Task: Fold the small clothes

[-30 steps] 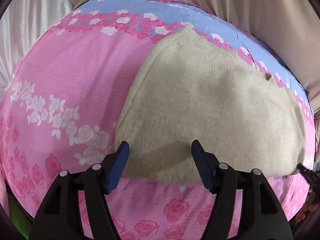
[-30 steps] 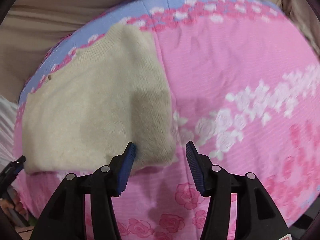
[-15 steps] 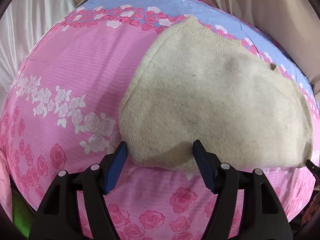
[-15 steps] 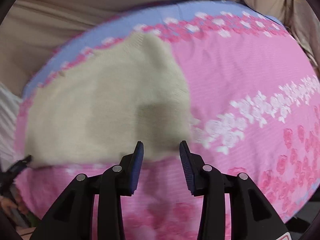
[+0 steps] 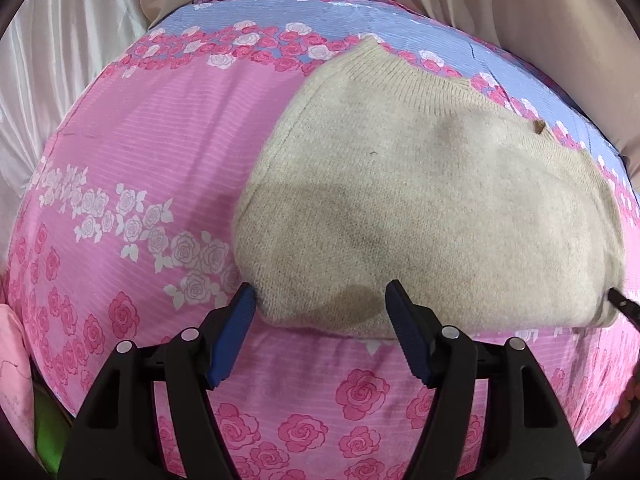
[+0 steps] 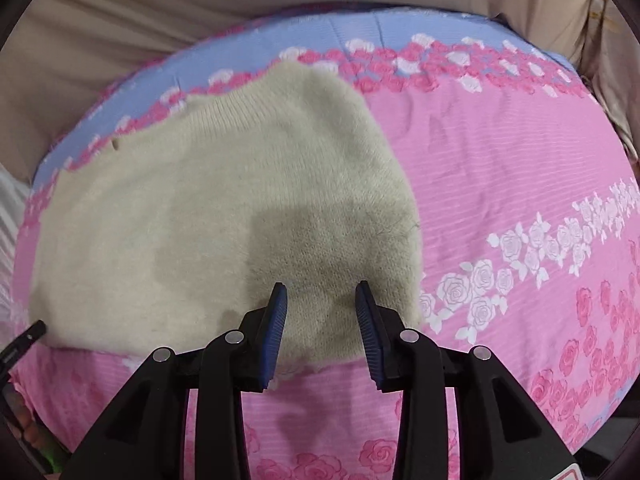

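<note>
A cream knitted garment (image 5: pixel 432 208), folded into a rough block, lies on a pink rose-print sheet (image 5: pixel 152 168); it also shows in the right wrist view (image 6: pixel 208 216). My left gripper (image 5: pixel 322 300) is open and empty over the garment's near left corner. My right gripper (image 6: pixel 320 296) is open with its jaws partly closed in, empty, over the garment's near right corner. The tip of the other gripper shows at the garment's far corner in each view.
The sheet (image 6: pixel 500 168) has a blue band (image 5: pixel 304 16) along its far edge. Beige fabric (image 6: pixel 160 12) lies beyond it and white satin (image 5: pixel 60 60) at the left. A pale pink cloth (image 5: pixel 14 364) sits at the lower left edge.
Both grippers have pulled back towards the near edge of the garment. The right gripper has shifted left over the near right corner and its jaws have narrowed. The garment has not moved.
</note>
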Action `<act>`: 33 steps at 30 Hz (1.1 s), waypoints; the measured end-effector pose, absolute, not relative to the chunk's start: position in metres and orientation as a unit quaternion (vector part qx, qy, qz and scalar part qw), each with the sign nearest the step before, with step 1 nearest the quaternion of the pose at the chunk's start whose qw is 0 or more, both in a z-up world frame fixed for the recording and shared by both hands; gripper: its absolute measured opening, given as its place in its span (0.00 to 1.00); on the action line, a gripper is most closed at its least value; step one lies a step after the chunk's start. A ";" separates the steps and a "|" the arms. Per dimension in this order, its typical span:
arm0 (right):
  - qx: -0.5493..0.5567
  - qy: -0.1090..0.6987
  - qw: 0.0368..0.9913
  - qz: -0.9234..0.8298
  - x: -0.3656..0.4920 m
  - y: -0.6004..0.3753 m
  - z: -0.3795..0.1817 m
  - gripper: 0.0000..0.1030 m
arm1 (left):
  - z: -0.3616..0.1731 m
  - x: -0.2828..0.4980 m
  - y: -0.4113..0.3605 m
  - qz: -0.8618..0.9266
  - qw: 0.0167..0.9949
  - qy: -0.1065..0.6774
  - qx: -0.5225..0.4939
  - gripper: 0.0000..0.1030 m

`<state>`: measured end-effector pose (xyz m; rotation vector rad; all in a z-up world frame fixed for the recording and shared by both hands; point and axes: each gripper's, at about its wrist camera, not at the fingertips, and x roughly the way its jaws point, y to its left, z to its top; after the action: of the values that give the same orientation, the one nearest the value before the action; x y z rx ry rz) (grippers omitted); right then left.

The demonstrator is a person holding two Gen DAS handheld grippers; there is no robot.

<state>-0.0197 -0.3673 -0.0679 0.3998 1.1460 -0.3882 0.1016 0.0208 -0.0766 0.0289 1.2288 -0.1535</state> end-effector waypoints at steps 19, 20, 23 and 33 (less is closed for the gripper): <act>0.378 0.509 0.751 -0.185 -0.063 -0.410 -0.117 0.63 | -0.121 0.111 0.095 -0.056 0.726 0.595 -0.340 0.87; 0.387 0.502 0.752 -0.182 -0.063 -0.411 -0.117 0.63 | -0.122 0.114 0.092 -0.050 0.726 0.593 -0.345 0.89; 0.387 0.504 0.752 -0.174 -0.058 -0.411 -0.117 0.63 | -0.123 0.119 0.090 -0.044 0.728 0.578 -0.366 0.74; 0.371 0.482 0.774 -0.176 -0.066 -0.418 -0.085 0.17 | -0.110 0.121 0.103 -0.061 0.692 0.575 -0.432 0.14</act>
<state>-0.0662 -0.4179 -0.0849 0.8026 1.0433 -0.3818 0.1210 0.1033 -0.1097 -0.9661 1.2850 -0.1369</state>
